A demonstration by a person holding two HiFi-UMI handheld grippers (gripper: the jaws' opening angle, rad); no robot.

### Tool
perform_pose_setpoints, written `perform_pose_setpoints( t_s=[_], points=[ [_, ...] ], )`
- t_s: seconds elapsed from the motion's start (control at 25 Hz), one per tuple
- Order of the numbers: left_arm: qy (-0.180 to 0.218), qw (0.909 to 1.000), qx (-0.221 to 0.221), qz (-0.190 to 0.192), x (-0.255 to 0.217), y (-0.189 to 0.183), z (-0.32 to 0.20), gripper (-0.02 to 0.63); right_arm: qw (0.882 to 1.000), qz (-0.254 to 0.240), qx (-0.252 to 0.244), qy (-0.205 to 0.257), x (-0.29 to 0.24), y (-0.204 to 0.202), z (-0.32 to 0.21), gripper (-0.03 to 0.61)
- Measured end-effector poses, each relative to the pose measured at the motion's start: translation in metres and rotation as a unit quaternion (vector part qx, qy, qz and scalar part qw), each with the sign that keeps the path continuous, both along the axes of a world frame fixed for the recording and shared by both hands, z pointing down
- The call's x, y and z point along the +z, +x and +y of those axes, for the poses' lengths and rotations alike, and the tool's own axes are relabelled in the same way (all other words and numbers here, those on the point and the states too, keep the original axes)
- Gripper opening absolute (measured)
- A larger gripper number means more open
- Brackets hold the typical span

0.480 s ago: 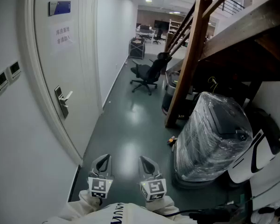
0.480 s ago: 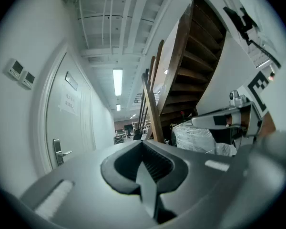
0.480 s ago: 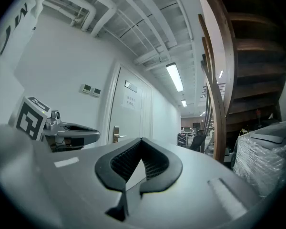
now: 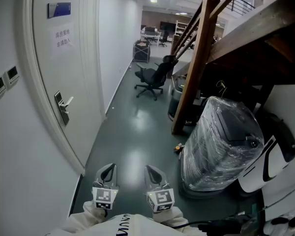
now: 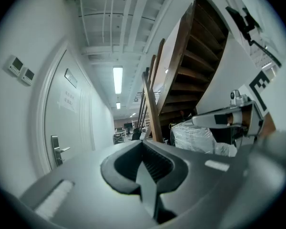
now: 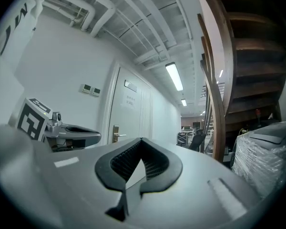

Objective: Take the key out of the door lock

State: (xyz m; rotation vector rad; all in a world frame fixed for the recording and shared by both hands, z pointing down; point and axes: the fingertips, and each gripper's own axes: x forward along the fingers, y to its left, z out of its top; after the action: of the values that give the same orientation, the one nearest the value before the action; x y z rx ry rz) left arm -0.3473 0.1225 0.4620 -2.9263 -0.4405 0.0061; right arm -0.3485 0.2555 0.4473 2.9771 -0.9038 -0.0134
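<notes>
One lock plate with a lever handle sits partway up the white door on the left, and that is where the key would be. From here the key itself is too small to make out. Higher on the door there's a paper notice, and above that a blue sign. Two wall controls are mounted just left of the frame.

Both tools are well short of the lock, held low and close to the person's body over the dark green floor. The left gripper has its jaws pressed together with nothing between them. The right gripper, just beside it, is closed and empty too. Both point down the corridor, not at the door.

Further out, a black office chair stands in the corridor. A slanted wooden stair post rises on the right. Near its foot stands a big bin wrapped in clear film.
</notes>
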Motion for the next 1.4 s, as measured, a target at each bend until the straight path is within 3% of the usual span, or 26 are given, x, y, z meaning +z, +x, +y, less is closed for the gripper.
perform_pose_setpoints(
  t_s=[0.48, 0.72, 1.04, 1.4],
  points=[
    [0.013, 0.9993, -0.013, -0.033, 0.032, -0.016, 0.036, 0.0, 0.999, -0.035, -0.02, 0.023, 0.028, -0.005, 0.036, 0.0],
    [0.015, 0.999, -0.011, -0.04, 0.039, 0.0, 0.04, 0.0, 0.999, -0.048, -0.016, 0.021, 0.038, 0.011, 0.042, 0.0],
    [0.007, 0.9992, 0.0, -0.039, 0.05, 0.062, 0.029, 0.0, 0.999, -0.052, -0.008, 0.003, 0.048, 0.065, 0.027, 0.0],
    [0.004, 0.999, 0.017, -0.041, 0.047, 0.169, -0.012, 0.0, 0.999, -0.054, 0.011, -0.001, 0.043, 0.169, -0.015, 0.0]
  ],
)
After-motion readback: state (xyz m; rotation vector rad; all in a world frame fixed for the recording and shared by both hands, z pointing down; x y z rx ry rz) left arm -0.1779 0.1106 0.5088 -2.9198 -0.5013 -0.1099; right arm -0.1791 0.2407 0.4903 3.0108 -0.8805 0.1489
